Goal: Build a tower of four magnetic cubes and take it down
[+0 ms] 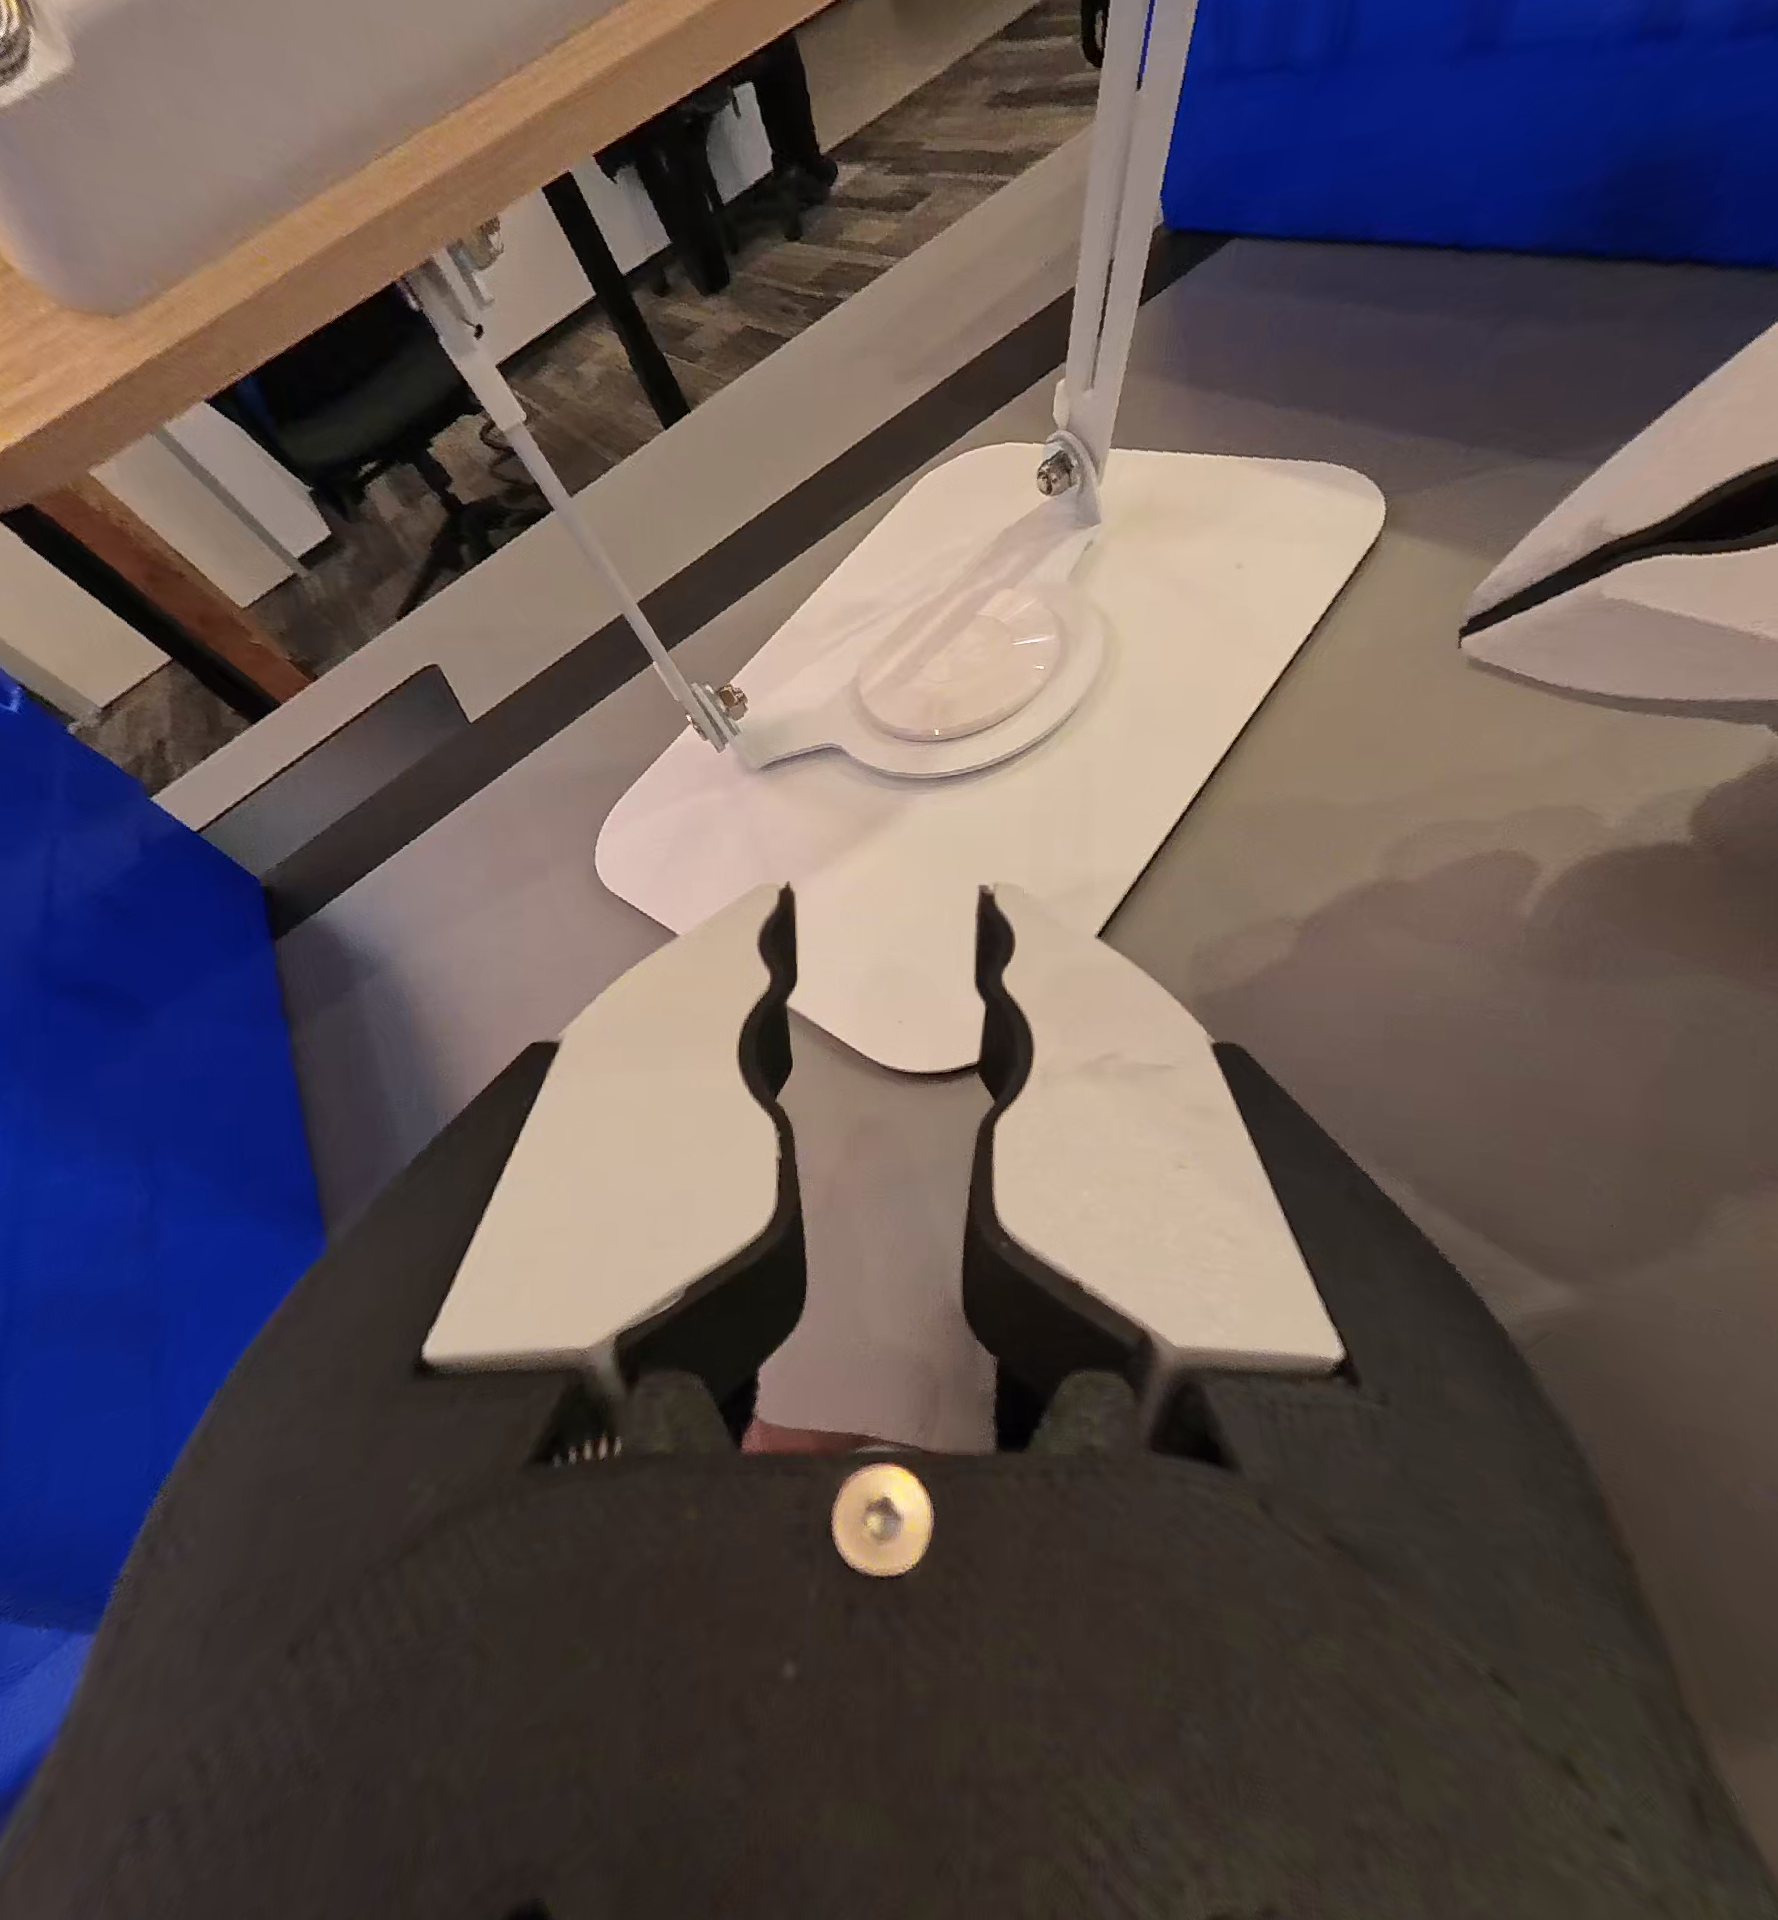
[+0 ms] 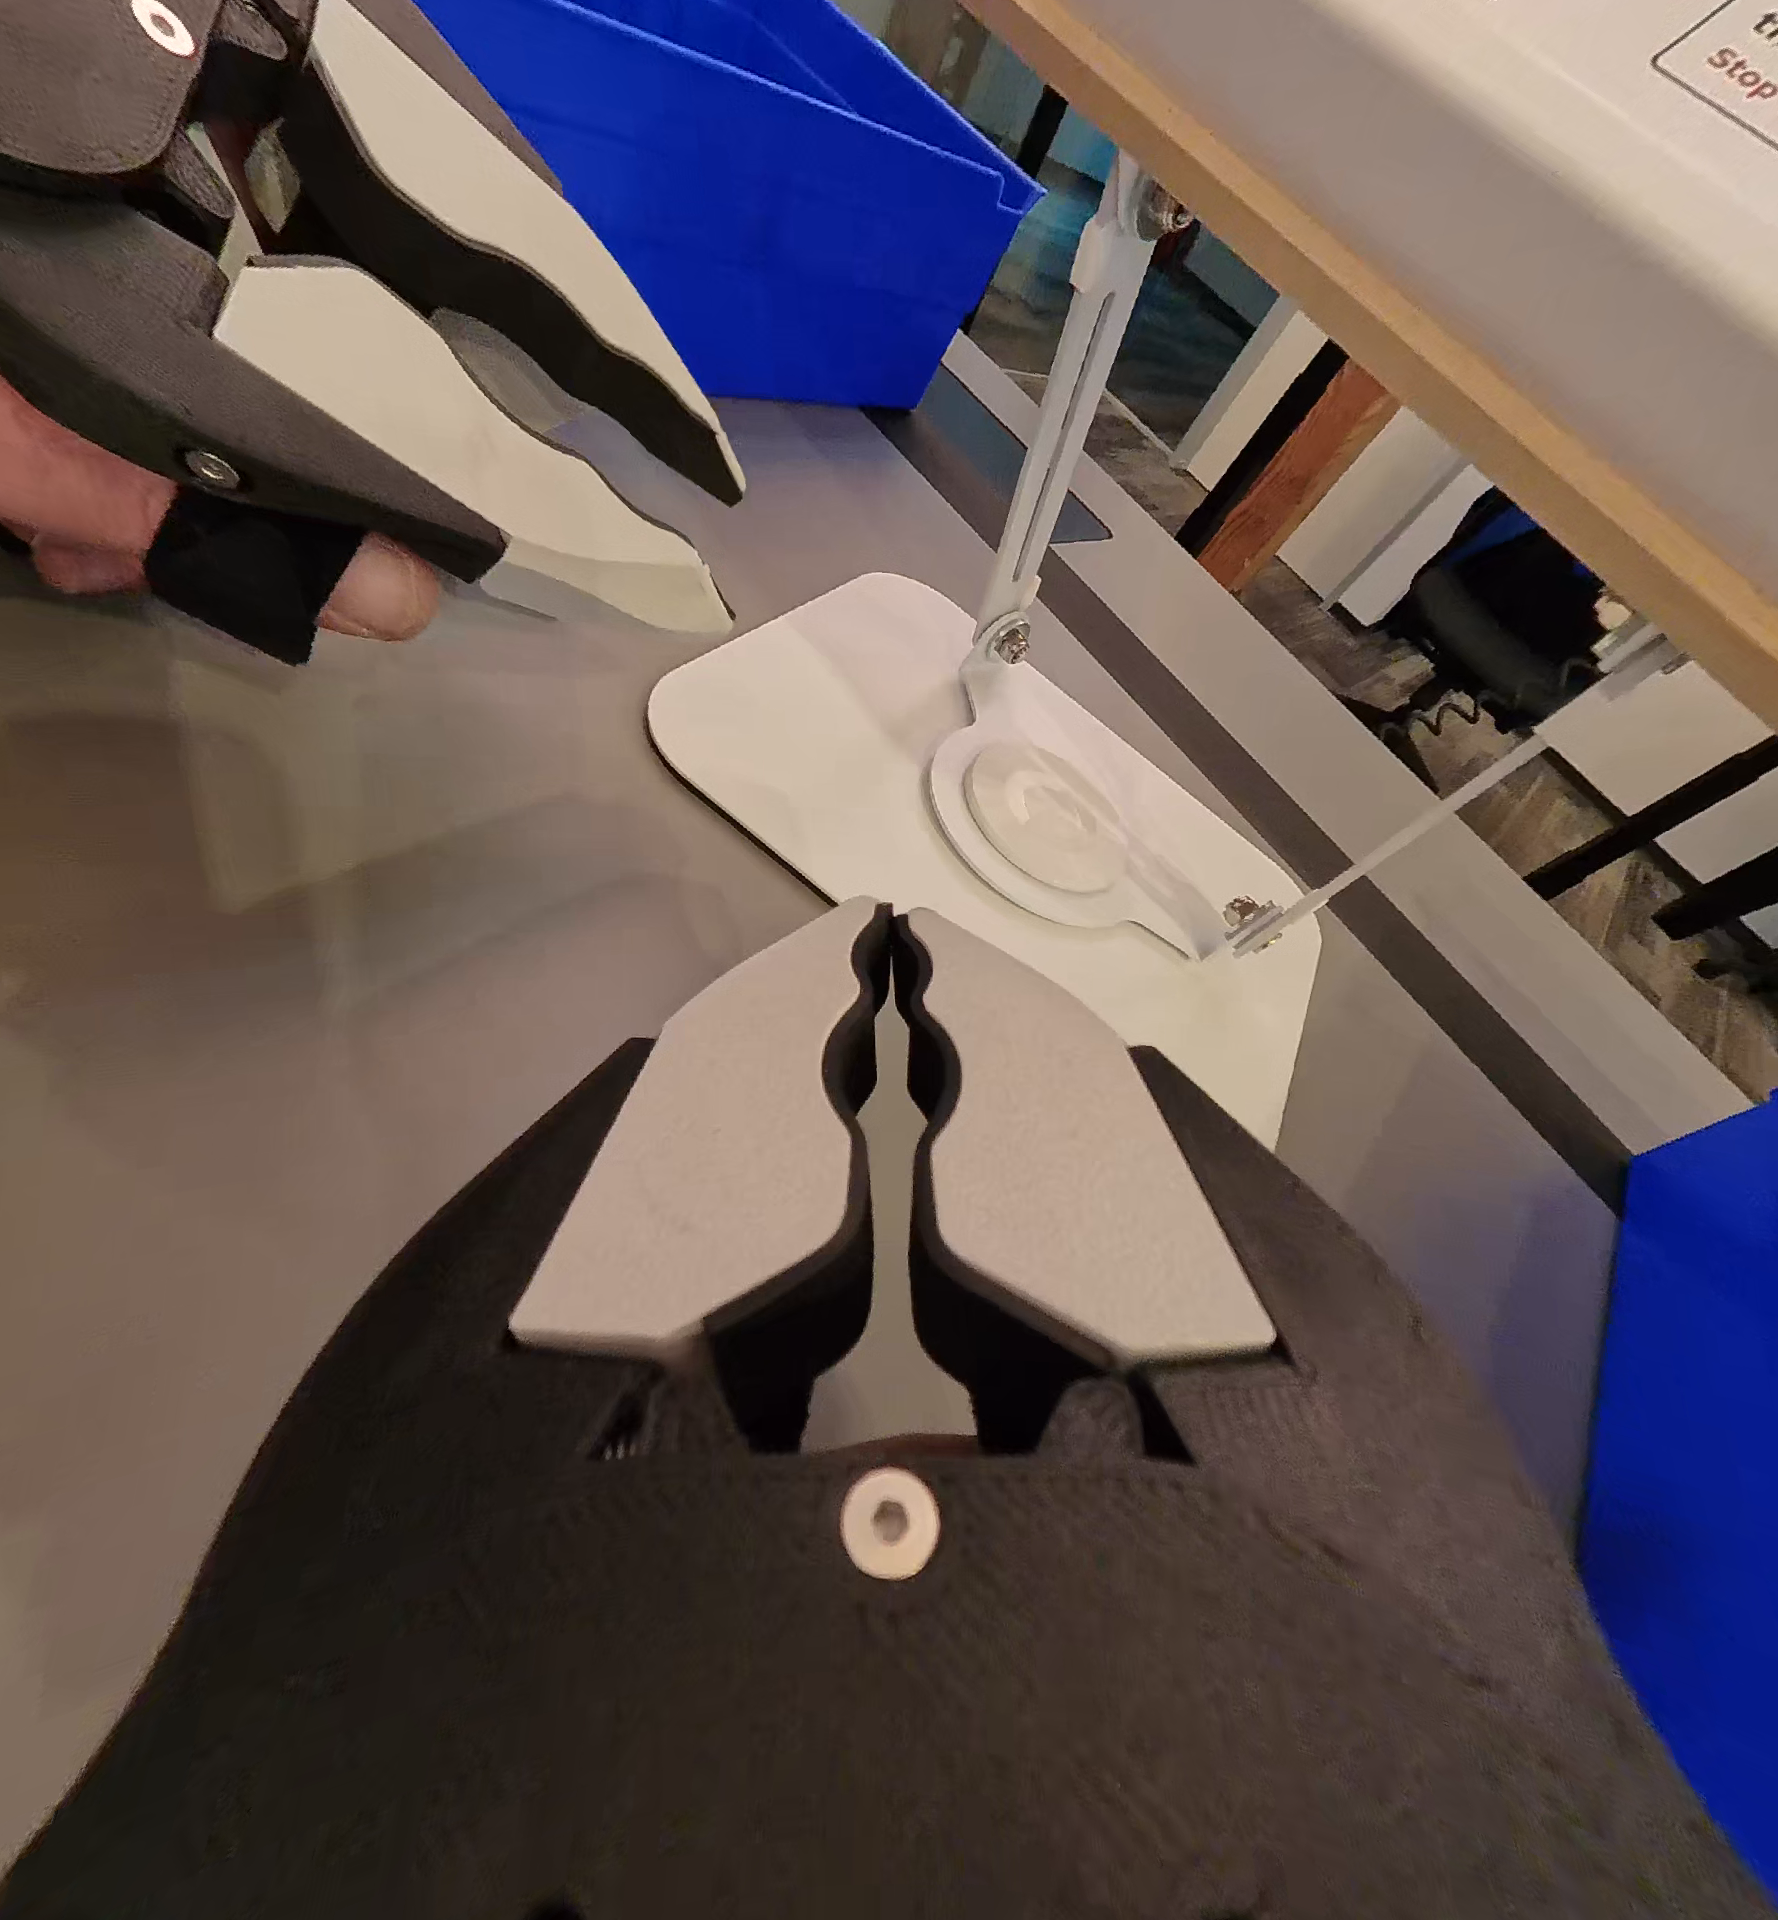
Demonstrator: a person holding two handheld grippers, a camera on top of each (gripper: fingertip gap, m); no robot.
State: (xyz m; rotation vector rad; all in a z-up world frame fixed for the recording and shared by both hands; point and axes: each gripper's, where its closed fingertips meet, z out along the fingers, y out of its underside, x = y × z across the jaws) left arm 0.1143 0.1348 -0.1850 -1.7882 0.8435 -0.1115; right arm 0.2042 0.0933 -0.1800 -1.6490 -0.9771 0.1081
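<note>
No magnetic cube shows in either view. My left gripper (image 1: 885, 902) is open and empty, with its tips over the near corner of a white base plate (image 1: 1207, 665) on the grey table. My right gripper (image 2: 891, 916) is shut with nothing between its fingers, and its tips are at the near edge of the same plate (image 2: 812, 707). The left gripper also shows in the right wrist view (image 2: 724, 556), held by a hand at the upper left, jaws apart. The right gripper's tip shows at the right edge of the left wrist view (image 1: 1487, 618).
A round clear disc (image 1: 968, 670) and two thin white stand arms (image 1: 1103, 260) sit on the plate. Blue bins stand at the left (image 1: 85, 1143) and far right (image 1: 1487, 104) of the table. A wooden shelf (image 1: 241, 270) with a white box hangs overhead. There is about 10 cm between the tips of the two grippers. The round clear disc (image 1: 968, 670) is about 12 cm from both grippers' fingertips. Seen from the right wrist view (image 2: 1036, 807) as well.
</note>
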